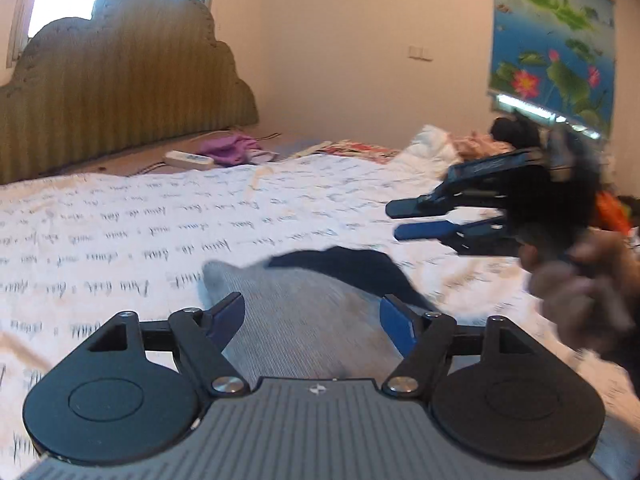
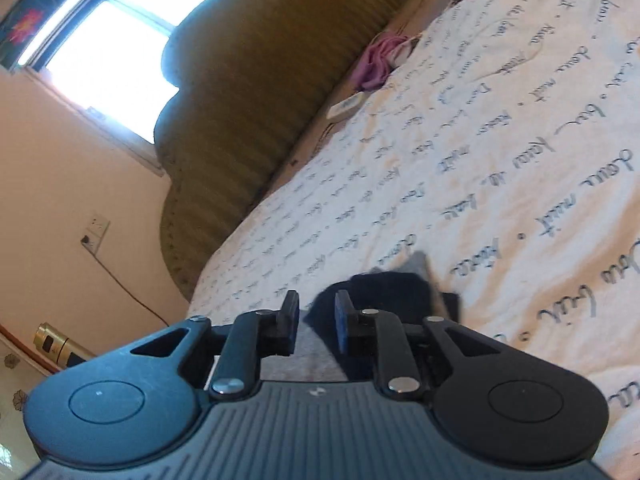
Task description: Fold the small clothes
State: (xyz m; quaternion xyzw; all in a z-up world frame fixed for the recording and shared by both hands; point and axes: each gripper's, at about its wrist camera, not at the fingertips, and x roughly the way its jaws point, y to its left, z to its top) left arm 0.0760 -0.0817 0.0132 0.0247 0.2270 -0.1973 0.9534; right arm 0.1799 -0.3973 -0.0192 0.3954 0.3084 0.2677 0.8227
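script-printed bedsheet (image 1: 160, 216), padded headboard (image 1: 120, 100), window (image 2: 120, 40)

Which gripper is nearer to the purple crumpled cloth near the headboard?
Neither by a margin I can judge. The purple crumpled cloth lies far up the bed; the left gripper and the right gripper both hover low over the grey sock.

A small grey ribbed garment (image 1: 304, 320) with a dark navy band (image 1: 352, 266) is lying flat on the bed (image 1: 120, 232). The band is running along its far edge, slightly rumpled.
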